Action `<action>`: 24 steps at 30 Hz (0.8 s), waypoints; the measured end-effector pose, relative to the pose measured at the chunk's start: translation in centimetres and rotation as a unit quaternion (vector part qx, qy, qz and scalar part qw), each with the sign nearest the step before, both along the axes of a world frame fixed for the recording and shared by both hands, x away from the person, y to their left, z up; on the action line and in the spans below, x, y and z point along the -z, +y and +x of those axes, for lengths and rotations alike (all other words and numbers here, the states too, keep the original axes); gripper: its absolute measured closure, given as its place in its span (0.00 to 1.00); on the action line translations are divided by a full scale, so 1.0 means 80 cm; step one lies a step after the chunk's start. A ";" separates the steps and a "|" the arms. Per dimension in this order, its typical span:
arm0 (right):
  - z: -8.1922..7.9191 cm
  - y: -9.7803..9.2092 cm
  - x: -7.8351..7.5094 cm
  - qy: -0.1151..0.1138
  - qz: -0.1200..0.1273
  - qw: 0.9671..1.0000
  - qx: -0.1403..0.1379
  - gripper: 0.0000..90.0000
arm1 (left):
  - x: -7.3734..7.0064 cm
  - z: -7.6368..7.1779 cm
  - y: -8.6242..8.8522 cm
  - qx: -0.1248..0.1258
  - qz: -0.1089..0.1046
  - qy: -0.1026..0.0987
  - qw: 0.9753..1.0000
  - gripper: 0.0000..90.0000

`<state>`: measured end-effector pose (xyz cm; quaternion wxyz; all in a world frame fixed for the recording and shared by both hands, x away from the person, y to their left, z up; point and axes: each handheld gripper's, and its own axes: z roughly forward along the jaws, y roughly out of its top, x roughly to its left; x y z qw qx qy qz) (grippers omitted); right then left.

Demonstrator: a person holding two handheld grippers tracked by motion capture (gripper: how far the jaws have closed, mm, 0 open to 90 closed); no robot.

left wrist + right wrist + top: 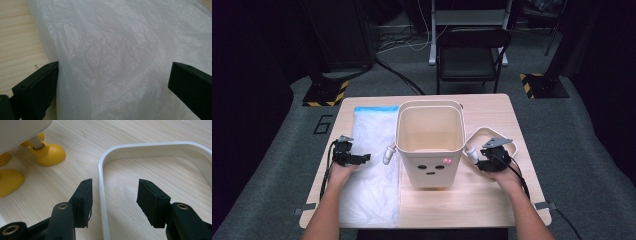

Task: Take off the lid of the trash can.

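A cream bin (pixel 430 142) with a small face and yellow feet (pixel 47 153) stands mid-table. A thin white plastic bag (pixel 374 165) (pixel 120 57) lies flat to its left, with a blue strip at its far end. My left gripper (pixel 357 159) (pixel 113 82) hovers open over the bag's left side, jaws wide apart either side of the crinkled film. A white ring frame (pixel 492 142) (pixel 140 147) lies right of the bin. My right gripper (pixel 474 157) (pixel 113 200) is open, its jaws straddling the ring's near left edge.
The wooden table (pixel 507 117) has bare board at the right and front. A black folding chair (pixel 469 55) stands beyond the far edge, with cables on the grey floor. Cables trail from both grippers toward the person's forearms.
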<state>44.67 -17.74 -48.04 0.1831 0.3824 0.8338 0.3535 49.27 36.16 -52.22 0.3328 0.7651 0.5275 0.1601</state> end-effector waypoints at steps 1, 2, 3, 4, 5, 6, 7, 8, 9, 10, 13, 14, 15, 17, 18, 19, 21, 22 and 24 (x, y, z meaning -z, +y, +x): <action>0.000 0.000 0.000 0.001 0.001 1.000 0.002 0.50 | 0.000 0.000 -0.003 0.000 0.000 -0.002 1.000 0.00; 0.000 0.000 0.000 0.001 0.001 1.000 0.003 0.50 | 0.001 0.000 -0.004 0.001 0.003 -0.002 1.000 0.00; 0.000 0.000 0.000 0.002 0.002 1.000 0.003 0.50 | 0.000 0.000 -0.006 0.004 0.006 -0.002 1.000 0.00; 0.000 0.000 0.001 0.001 0.001 1.000 0.002 0.50 | 0.001 0.000 -0.007 0.003 0.007 -0.003 1.000 0.00; 0.000 0.000 0.001 0.002 0.000 1.000 0.003 0.50 | 0.001 0.000 -0.008 0.004 0.009 -0.003 1.000 0.00; 0.000 0.000 0.001 0.002 0.000 1.000 0.002 0.50 | 0.001 0.000 -0.009 0.005 0.009 -0.004 1.000 0.00; 0.000 0.000 0.001 0.003 0.000 1.000 0.002 0.50 | 0.001 0.000 -0.010 0.005 0.012 -0.003 1.000 0.00; 0.000 0.000 0.001 0.003 0.000 1.000 0.002 0.50 | 0.001 -0.001 -0.010 0.009 0.019 -0.003 1.000 0.00; 0.001 0.000 0.001 0.003 0.000 1.000 0.002 0.50 | 0.002 -0.001 -0.012 0.011 0.027 -0.005 1.000 0.00; 0.001 0.000 0.001 0.003 0.000 1.000 0.002 0.50 | 0.002 -0.001 -0.015 0.014 0.041 -0.007 0.999 0.00; 0.001 0.000 0.001 0.002 -0.003 1.000 0.004 0.51 | 0.003 -0.001 -0.019 0.014 0.050 -0.009 0.999 0.00; 0.000 -0.001 0.001 0.002 -0.003 1.000 0.004 0.51 | 0.003 -0.001 -0.019 0.016 0.051 -0.011 0.999 0.00; 0.000 -0.001 0.001 0.001 -0.003 1.000 0.005 0.51 | 0.004 -0.002 -0.019 0.016 0.048 -0.012 0.999 0.00; 0.000 0.000 0.001 0.001 -0.003 1.000 0.008 0.51 | 0.004 -0.003 -0.018 0.016 0.046 -0.016 0.999 0.00; -0.001 0.000 0.001 0.001 -0.004 1.000 0.008 0.51 | 0.005 -0.004 -0.018 0.015 0.044 -0.020 0.999 0.00; -0.001 -0.001 0.001 0.002 -0.005 1.000 0.009 0.51 | 0.006 -0.004 -0.018 0.014 0.043 -0.022 0.999 0.00; -0.001 -0.001 0.001 0.000 -0.007 1.000 0.008 0.51 | 0.006 -0.005 -0.018 0.012 0.042 -0.025 0.999 0.00; 0.000 -0.002 0.001 -0.002 -0.010 1.000 0.004 0.51 | 0.007 -0.006 -0.018 0.010 0.042 -0.026 0.999 0.00; -0.001 -0.002 0.002 0.000 -0.010 1.000 0.006 0.51 | 0.007 -0.007 -0.018 0.006 0.041 -0.029 0.999 0.00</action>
